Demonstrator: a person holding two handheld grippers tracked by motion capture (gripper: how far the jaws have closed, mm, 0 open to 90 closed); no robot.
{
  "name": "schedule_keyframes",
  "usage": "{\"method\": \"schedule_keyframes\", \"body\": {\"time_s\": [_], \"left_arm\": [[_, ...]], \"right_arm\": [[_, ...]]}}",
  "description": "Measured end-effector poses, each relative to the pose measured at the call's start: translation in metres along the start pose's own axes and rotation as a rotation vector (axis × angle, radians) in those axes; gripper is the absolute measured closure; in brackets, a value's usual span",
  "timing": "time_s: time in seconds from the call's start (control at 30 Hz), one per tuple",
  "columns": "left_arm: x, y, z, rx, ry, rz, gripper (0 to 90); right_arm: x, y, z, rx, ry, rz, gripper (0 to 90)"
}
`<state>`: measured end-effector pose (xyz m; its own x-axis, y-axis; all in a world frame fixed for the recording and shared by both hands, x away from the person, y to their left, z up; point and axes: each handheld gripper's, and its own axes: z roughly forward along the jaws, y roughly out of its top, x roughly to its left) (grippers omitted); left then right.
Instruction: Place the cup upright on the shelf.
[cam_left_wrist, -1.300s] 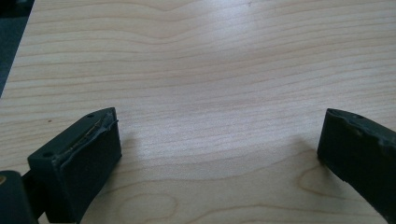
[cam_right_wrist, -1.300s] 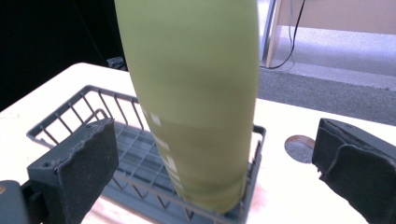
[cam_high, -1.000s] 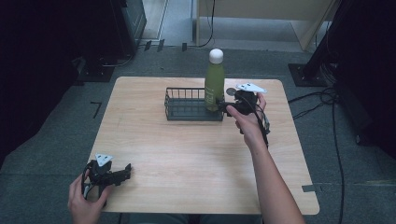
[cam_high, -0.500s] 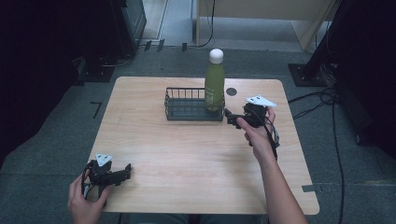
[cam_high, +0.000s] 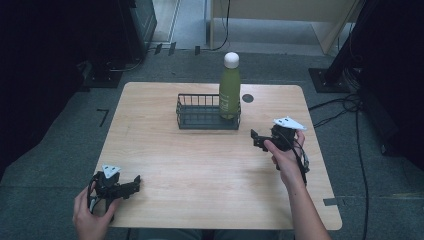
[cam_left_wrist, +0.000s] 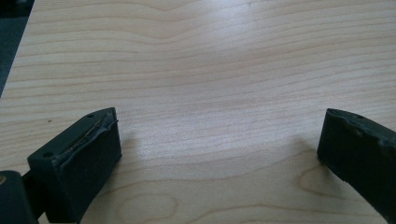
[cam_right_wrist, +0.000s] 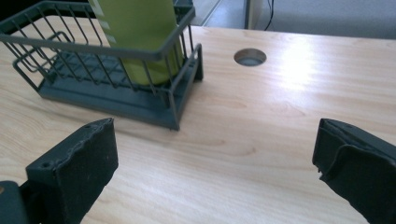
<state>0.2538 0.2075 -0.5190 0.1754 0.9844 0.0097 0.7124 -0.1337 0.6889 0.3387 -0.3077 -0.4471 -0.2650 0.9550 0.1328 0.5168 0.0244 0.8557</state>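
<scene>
A green bottle (cam_high: 229, 92) with a white cap stands upright in the right end of a dark wire basket (cam_high: 200, 116) at the back middle of the wooden table (cam_high: 200, 165). In the right gripper view the bottle (cam_right_wrist: 140, 37) and the basket (cam_right_wrist: 116, 88) sit ahead to the left. My right gripper (cam_high: 256, 140) hovers open to the right of the basket, apart from it, with nothing between its jaws. My left gripper (cam_high: 134, 184) rests open at the table's front left corner, empty, over bare wood (cam_left_wrist: 215, 116).
A round cable hole (cam_high: 247, 98) lies in the tabletop just right of the bottle, also seen as the hole (cam_right_wrist: 250, 57) ahead of the right gripper. Cables (cam_high: 345, 107) trail on the floor to the right. Dark equipment stands beyond the table's far left.
My right gripper has let go of the bottle and drawn back toward the front right, away from the basket. The bottle stays upright in the basket. The left gripper has not moved.
</scene>
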Motion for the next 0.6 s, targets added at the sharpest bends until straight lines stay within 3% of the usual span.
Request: {"method": "schedule_keyframes", "body": {"time_s": [0.6], "left_arm": [[0.0,0.0,0.0,0.002,0.0,0.003,0.0]], "right_arm": [[-0.027,-0.045,-0.023,0.046,-0.051,0.019,0.2]]}}
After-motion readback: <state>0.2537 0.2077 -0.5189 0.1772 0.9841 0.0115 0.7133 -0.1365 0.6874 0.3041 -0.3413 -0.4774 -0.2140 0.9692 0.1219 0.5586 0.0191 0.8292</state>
